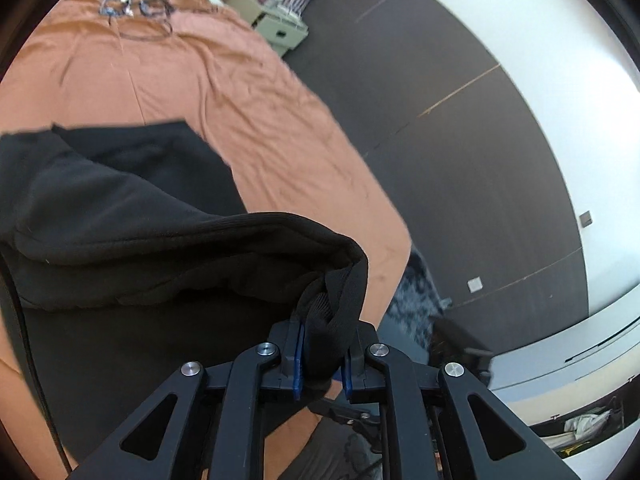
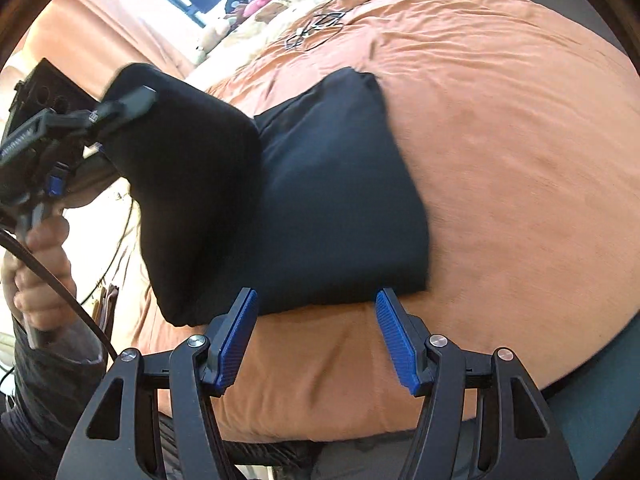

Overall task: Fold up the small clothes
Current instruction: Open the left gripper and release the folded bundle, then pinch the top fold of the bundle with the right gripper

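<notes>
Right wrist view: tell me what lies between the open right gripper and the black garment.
Only bare orange bedsheet between the right gripper and the black garment; its jaws hold nothing.

One dark garment [image 2: 332, 200], partly folded, on one orange bedspread [image 2: 500, 160]. Two grippers: left gripper [image 1: 322, 354], right gripper [image 2: 316, 336], each with two fingers and blue pads. One hand [image 2: 38, 276] visible, with one black cable [image 2: 52, 280] running past it. One tangle of thin wires [image 1: 136, 8] far up the bed. One pale storage box [image 1: 276, 26] on the floor. Two small wall plates [image 1: 475, 285] on the dark wall.
</notes>
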